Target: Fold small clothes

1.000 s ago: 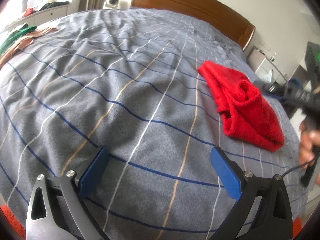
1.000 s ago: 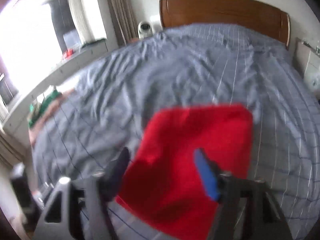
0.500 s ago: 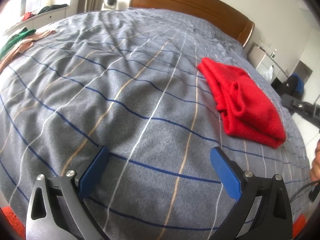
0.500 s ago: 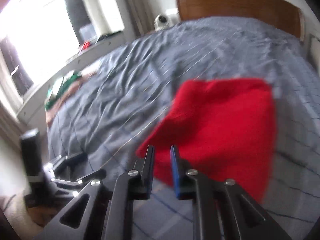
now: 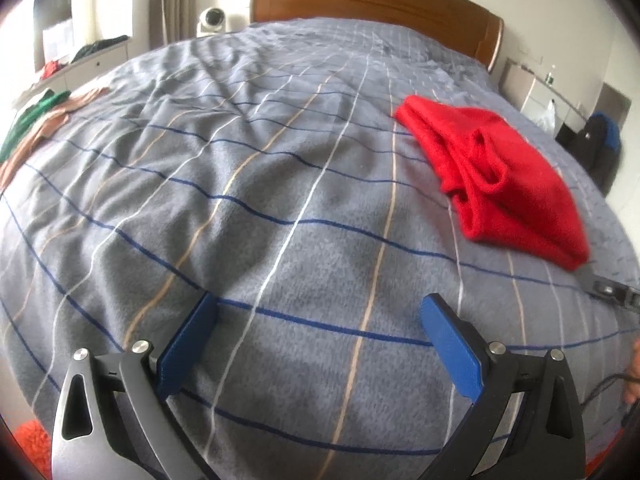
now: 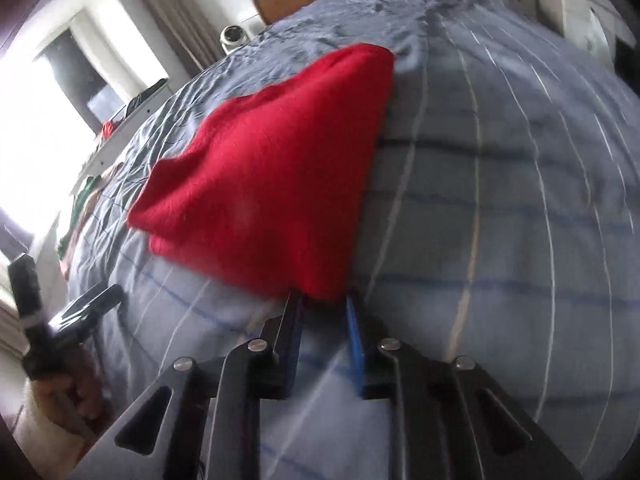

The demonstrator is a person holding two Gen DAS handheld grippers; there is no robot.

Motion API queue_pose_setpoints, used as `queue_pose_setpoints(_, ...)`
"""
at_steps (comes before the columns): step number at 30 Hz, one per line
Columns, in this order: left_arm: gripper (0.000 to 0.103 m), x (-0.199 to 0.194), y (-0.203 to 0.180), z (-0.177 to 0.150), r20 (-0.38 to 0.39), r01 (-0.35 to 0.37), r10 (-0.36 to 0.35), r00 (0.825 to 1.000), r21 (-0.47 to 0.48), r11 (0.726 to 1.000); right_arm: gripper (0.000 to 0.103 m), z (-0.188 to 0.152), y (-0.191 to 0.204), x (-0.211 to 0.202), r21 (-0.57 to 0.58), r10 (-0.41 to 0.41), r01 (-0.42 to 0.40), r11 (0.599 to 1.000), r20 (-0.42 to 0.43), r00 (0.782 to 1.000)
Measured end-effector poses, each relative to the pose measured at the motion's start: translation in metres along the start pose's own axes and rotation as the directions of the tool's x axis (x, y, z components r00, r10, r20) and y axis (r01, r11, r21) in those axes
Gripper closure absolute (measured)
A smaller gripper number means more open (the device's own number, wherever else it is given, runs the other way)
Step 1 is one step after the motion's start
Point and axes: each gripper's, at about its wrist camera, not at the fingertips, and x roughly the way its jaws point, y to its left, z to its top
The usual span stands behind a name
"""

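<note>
Red garment [image 5: 516,184] lay folded near bed's [image 5: 280,184] right edge — left gripper [image 5: 320,332] was held wide, empty; right gripper [image 6: 324,300] narrowed, jaws reopening slightly, grip on garment corner not discernible.

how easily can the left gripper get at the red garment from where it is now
Probably easily: the left gripper stands open over bare bedspread, and nothing lies between it and the red garment ahead to its right.

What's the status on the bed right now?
Left gripper open over grey striped blanket. Right gripper narrow at near corner of folded red knit garment. Nothing in the way.
</note>
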Motion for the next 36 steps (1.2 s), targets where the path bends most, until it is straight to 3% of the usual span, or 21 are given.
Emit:
queue_pose_setpoints(3,0.001,-0.001,-0.001,-0.001,-0.001,-0.01,0.01,1.0,0.003,1.0,0.078,-0.017,0.0,-0.02,-0.027,-0.011,0.012,1.0,0.038,0.999)
queue_pose_setpoints(5,0.001,-0.007,0.0,0.001,-0.008,0.004,-0.004,1.0,-0.012,1.0,0.064,-0.027,-0.003,-0.03,-0.025,-0.002,0.004,1.0,0.056,0.998)
queue_pose_setpoints(8,0.001,-0.015,0.004,0.024,0.003,0.112,-0.112,0.994,-0.08,0.991,0.047,-0.038,-0.019,-0.048,0.014,0.01,-0.012,1.0,0.088,0.996)
queue_pose_setpoints(12,0.001,0.002,0.006,0.08,-0.003,0.254,-0.26,0.966,-0.21,0.944,0.037,-0.022,-0.031,-0.053,0.075,0.02,-0.029,0.997,0.114,0.993)
queue_pose_setpoints(15,0.001,0.043,-0.018,0.113,-0.128,0.336,-0.365,0.922,-0.201,0.92,0.036,0.014,-0.036,-0.045,0.131,0.059,-0.078,0.988,0.146,0.988)
queue_pose_setpoints(17,0.002,0.072,-0.038,0.126,-0.219,0.328,-0.358,0.908,-0.163,0.93,0.03,0.038,-0.034,-0.035,0.15,0.087,-0.11,0.982,0.155,0.984)
queue_pose_setpoints(20,0.002,0.095,-0.055,0.13,-0.257,0.269,-0.292,0.921,-0.119,0.956,0.029,0.079,-0.027,-0.004,0.172,0.13,-0.151,0.973,0.132,0.983)
queue_pose_setpoints(23,0.001,0.107,-0.062,0.129,-0.283,0.246,-0.267,0.921,-0.109,0.963,0.027,0.101,-0.026,0.035,0.223,0.172,-0.183,0.958,0.064,0.983)
queue_pose_setpoints(26,0.003,0.111,-0.069,0.128,-0.289,0.236,-0.249,0.924,-0.082,0.968,0.027,0.11,-0.023,0.071,0.262,0.151,-0.154,0.953,0.033,0.988)
queue_pose_setpoints(27,0.014,0.112,-0.072,0.128,-0.294,0.241,-0.251,0.922,-0.071,0.968,0.028,0.112,-0.017,0.076,0.244,0.143,-0.148,0.958,0.038,0.989)
queue_pose_setpoints(28,0.034,0.115,-0.077,0.128,-0.305,0.246,-0.25,0.919,-0.05,0.968,0.037,0.114,-0.008,0.08,0.211,0.128,-0.134,0.968,0.039,0.991)
queue_pose_setpoints(29,0.043,0.114,-0.082,0.127,-0.313,0.26,-0.254,0.915,-0.022,0.965,0.05,0.116,0.0,0.081,0.183,0.102,-0.109,0.977,0.045,0.994)
queue_pose_setpoints(30,0.071,0.111,-0.086,0.126,-0.313,0.284,-0.272,0.91,-0.007,0.959,0.056,0.115,0.007,0.079,0.161,0.078,-0.086,0.983,0.056,0.995)
queue_pose_setpoints(31,0.08,0.109,-0.091,0.126,-0.314,0.305,-0.288,0.905,0.007,0.952,0.065,0.116,0.015,0.077,0.129,0.047,-0.055,0.99,0.063,0.997)
queue_pose_setpoints(34,0.086,0.089,-0.106,0.133,-0.254,0.274,-0.243,0.936,0.093,0.957,0.071,0.111,0.054,0.065,-0.069,-0.109,0.118,0.991,0.116,0.987)
queue_pose_setpoints(36,0.087,0.073,-0.107,0.144,-0.21,0.3,-0.277,0.938,0.088,0.95,0.071,0.11,0.067,0.055,-0.122,-0.141,0.163,0.979,0.168,0.976)
